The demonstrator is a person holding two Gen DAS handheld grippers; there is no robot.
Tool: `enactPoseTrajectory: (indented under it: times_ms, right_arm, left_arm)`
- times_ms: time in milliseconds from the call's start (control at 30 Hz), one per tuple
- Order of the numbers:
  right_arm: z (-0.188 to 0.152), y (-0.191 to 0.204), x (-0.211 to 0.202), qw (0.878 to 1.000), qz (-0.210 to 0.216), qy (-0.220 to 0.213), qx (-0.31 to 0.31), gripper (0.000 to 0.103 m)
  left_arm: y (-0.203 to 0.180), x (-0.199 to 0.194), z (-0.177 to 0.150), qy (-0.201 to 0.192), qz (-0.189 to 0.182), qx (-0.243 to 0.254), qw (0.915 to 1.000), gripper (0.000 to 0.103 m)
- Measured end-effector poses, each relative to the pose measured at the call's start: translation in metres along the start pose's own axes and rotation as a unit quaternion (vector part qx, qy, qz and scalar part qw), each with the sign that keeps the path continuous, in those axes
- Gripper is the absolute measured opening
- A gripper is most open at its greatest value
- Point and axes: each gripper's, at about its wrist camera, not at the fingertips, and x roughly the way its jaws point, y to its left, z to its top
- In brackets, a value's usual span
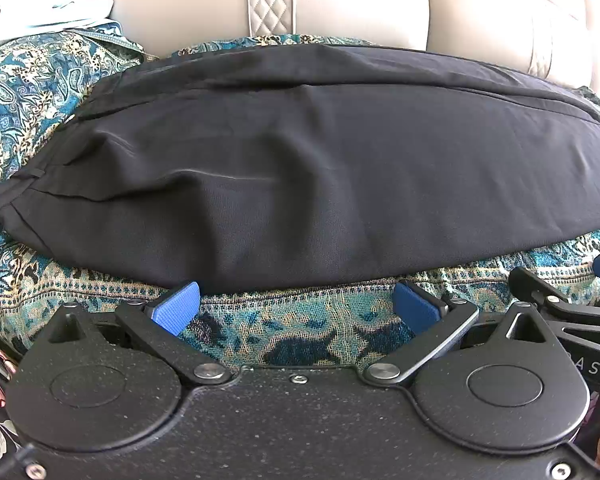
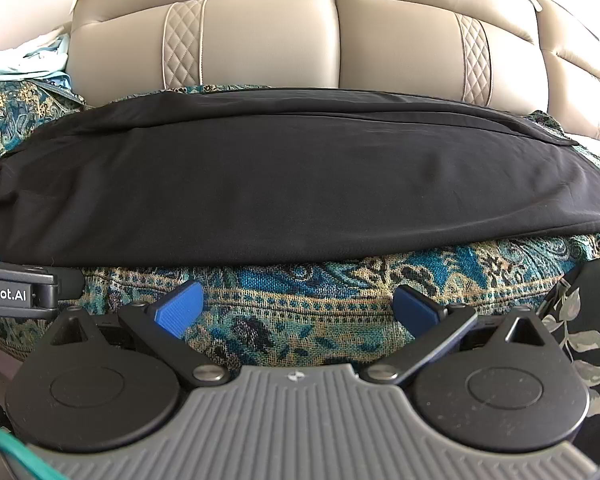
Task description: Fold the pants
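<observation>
Two grippers hang over the near edge of the black pants (image 1: 300, 152), and both are released, with nothing between their fingers. In the left wrist view, the left gripper (image 1: 296, 306) sits at the bottom middle of the frame, its blue fingers (image 1: 176, 306) spread wide and just short of the cloth edge. In the right wrist view, the right gripper (image 2: 298, 306) looks the same, a little further from the pants.

The pants fill the middle of both frames. They lie long and flat from left to right, seemingly already doubled over, one leg on top of the other. The waist end is at the left of the left wrist view, where some wrinkles show.

What could go wrong? The cloth is thin and smooth, so the fingers could pinch only the top layer and leave the lower one behind. Then the fold would come out crooked. The fingers could also grab the patterned cover (image 1: 284, 332) under the pants, because the pants edge lies right on it. The two grippers are close side by side, so they could bump.

The pants rest on a sofa seat with a blue-green paisley cover. Behind is the beige sofa back (image 2: 268, 40) with quilted stripes. Some pale cloth (image 1: 60, 8) lies at the upper left.
</observation>
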Motion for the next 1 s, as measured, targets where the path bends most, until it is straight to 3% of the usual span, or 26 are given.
enactPoseTrajectory:
  times_ms: [1000]
  right_arm:
    - [0.0004,-0.0002,0.0015,1.0,-0.001,0.002,-0.001,0.103]
  left_arm:
    - [0.0023,0.0019,0.0004,0.001,0.0,0.0,1.0,0.103]
